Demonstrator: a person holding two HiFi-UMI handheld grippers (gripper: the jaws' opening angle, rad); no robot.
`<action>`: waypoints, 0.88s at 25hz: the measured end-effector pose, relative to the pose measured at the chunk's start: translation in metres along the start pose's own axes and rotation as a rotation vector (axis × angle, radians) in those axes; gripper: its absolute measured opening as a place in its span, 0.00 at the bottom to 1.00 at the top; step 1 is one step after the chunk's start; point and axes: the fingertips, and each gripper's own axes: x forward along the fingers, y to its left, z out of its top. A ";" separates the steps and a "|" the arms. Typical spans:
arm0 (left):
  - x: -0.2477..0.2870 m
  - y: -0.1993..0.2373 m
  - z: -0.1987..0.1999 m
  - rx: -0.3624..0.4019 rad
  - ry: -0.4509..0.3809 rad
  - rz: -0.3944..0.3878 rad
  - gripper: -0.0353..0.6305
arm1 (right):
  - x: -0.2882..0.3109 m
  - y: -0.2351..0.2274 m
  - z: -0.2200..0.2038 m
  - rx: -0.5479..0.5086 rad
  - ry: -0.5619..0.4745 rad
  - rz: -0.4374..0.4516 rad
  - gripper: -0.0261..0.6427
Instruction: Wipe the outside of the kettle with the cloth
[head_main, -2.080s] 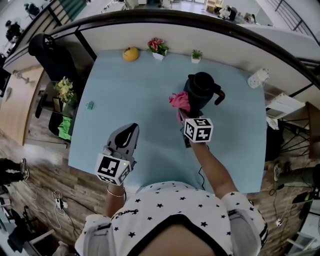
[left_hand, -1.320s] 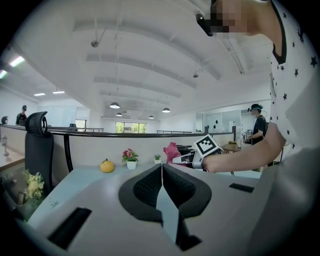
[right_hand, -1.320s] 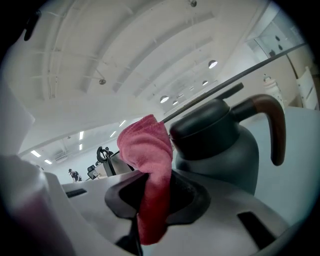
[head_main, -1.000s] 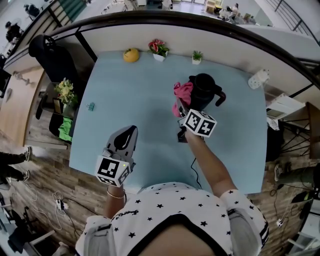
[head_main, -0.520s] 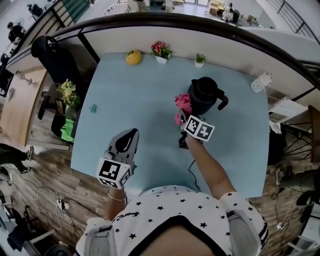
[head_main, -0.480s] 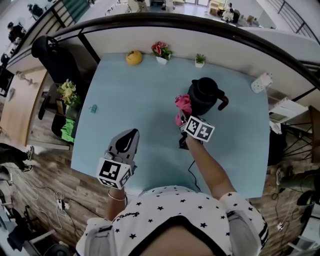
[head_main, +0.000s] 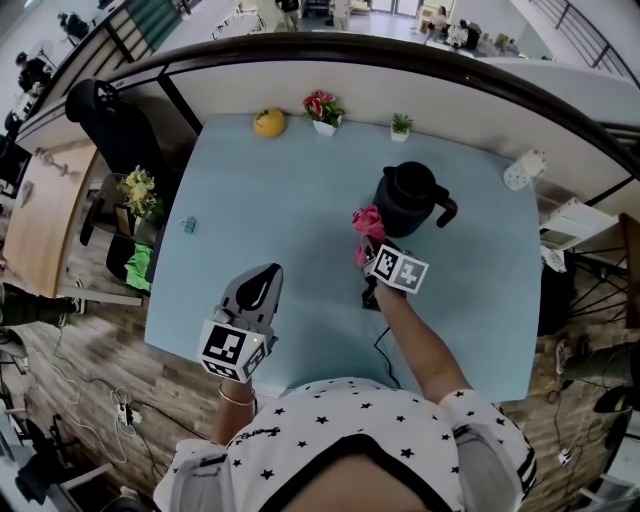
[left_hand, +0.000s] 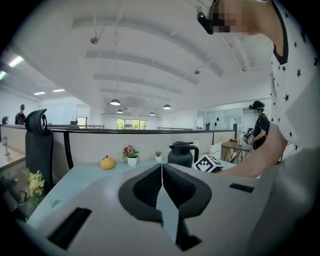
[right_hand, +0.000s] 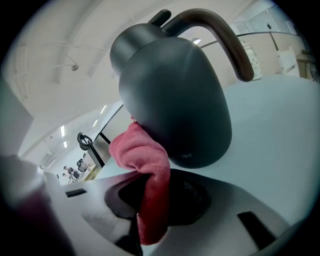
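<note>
my right gripper pinches the cloth so its fold presses against the kettle; my left gripper, jaws together, hangs aside empty.

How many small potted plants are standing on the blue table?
2. The red-flowered pot at the far edge, and the small green plant just right of it. None seems hidden.

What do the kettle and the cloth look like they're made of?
Kettle: dark and smooth, matte with a soft sheen; coated metal or plastic, can't tell which. Cloth: pink, with a fuzzy nap and limp folds, probably microfibre or terry.
</note>
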 end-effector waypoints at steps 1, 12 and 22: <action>0.000 0.000 0.000 0.001 0.000 -0.001 0.10 | -0.001 0.000 0.000 0.000 0.001 0.001 0.17; -0.004 -0.008 0.008 0.028 -0.016 -0.012 0.10 | -0.051 0.055 0.012 -0.210 -0.063 0.199 0.18; -0.019 -0.018 0.019 0.062 -0.034 -0.011 0.10 | -0.138 0.109 0.041 -0.422 -0.227 0.347 0.18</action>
